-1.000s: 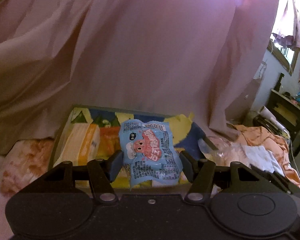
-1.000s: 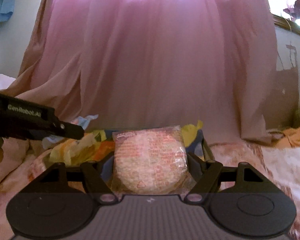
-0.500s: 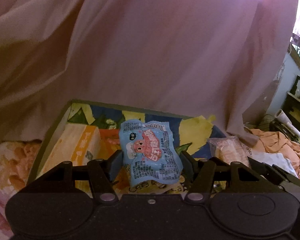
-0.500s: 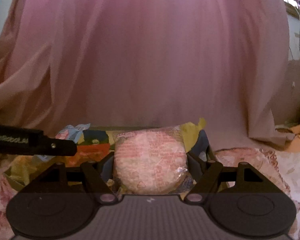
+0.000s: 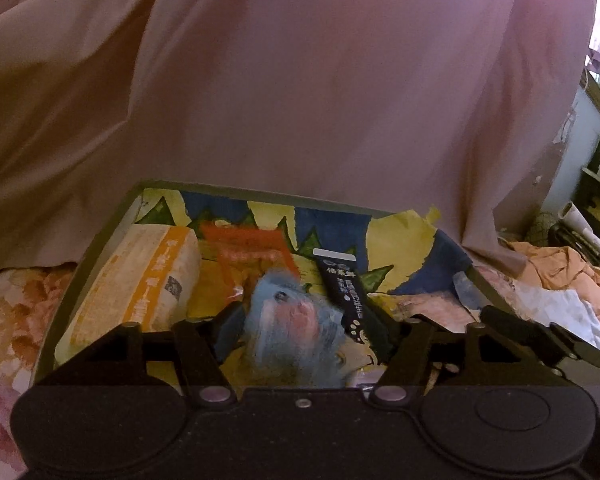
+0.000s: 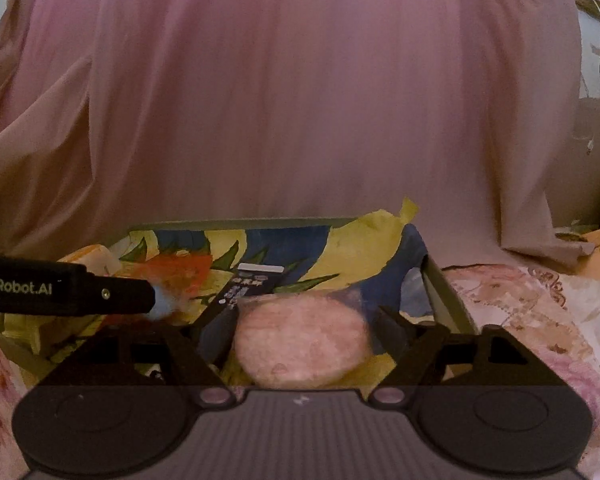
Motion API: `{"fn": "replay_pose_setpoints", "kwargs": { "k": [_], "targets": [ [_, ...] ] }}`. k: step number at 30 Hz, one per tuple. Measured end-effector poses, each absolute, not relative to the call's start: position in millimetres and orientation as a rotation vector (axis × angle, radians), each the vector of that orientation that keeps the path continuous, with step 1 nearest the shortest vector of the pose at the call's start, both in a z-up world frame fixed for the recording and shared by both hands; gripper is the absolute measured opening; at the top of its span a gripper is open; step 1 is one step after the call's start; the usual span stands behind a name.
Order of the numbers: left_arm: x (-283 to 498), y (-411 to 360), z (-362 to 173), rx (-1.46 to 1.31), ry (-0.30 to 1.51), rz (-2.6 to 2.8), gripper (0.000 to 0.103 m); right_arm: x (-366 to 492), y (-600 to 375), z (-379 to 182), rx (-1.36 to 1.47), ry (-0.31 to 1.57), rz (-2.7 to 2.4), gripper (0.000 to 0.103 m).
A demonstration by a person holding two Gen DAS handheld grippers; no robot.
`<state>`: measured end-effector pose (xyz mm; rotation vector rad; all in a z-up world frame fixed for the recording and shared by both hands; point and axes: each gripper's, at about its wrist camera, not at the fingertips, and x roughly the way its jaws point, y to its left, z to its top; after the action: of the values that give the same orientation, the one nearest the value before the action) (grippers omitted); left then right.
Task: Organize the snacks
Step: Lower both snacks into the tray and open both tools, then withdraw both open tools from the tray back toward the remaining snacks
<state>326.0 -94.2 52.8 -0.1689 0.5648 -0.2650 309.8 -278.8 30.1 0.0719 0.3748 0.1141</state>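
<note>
As both packets are blurring in release, the blue snack packet (image 5: 296,332) is dropping between the left gripper (image 5: 300,328)'s spread jaws, which have just been opening, into the box (image 5: 100,240). The round pink packet (image 6: 300,340) is falling likewise from the right gripper (image 6: 300,332)'s widening jaws. Risk: the blue one is landing on the black sachet (image 5: 340,292) and may be sliding askew.

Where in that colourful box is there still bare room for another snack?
Bare lining shows along the box's far wall and in its far right corner, behind the black packet. The left side, with the yellow pack and orange packet, and the near middle are crowded.
</note>
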Motion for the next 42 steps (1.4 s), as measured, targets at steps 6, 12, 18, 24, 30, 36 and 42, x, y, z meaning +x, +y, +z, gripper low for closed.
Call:
{"fn": "replay_pose_setpoints", "kwargs": {
  "k": [6, 12, 18, 24, 30, 36, 42],
  "targets": [
    [313, -93, 67, -0.169, 0.541, -0.253, 0.085, 292, -282, 42, 0.007, 0.322, 0.097, 0.096],
    [285, -87, 90, -0.184, 0.471, -0.244, 0.098, 257, -293, 70, 0.026, 0.253, 0.083, 0.103],
    [243, -78, 112, -0.199, 0.382, -0.229, 0.102, 214, -301, 94, 0.036, 0.187, 0.074, 0.103],
    [198, -68, 121, -0.199, 0.321, -0.203, 0.102, 164, -308, 104, 0.062, 0.121, 0.049, 0.103],
    [159, -59, 118, -0.198, 0.296, -0.184, 0.102, 126, -308, 101, 0.069, 0.104, 0.033, 0.103],
    [128, -57, 106, -0.176, 0.296, -0.188, 0.102, 91, -302, 85, 0.045, 0.136, 0.042, 0.103],
    [102, -51, 89, -0.162, 0.327, -0.201, 0.102, 59, -297, 62, -0.004, 0.201, 0.038, 0.103]
  ]
}}
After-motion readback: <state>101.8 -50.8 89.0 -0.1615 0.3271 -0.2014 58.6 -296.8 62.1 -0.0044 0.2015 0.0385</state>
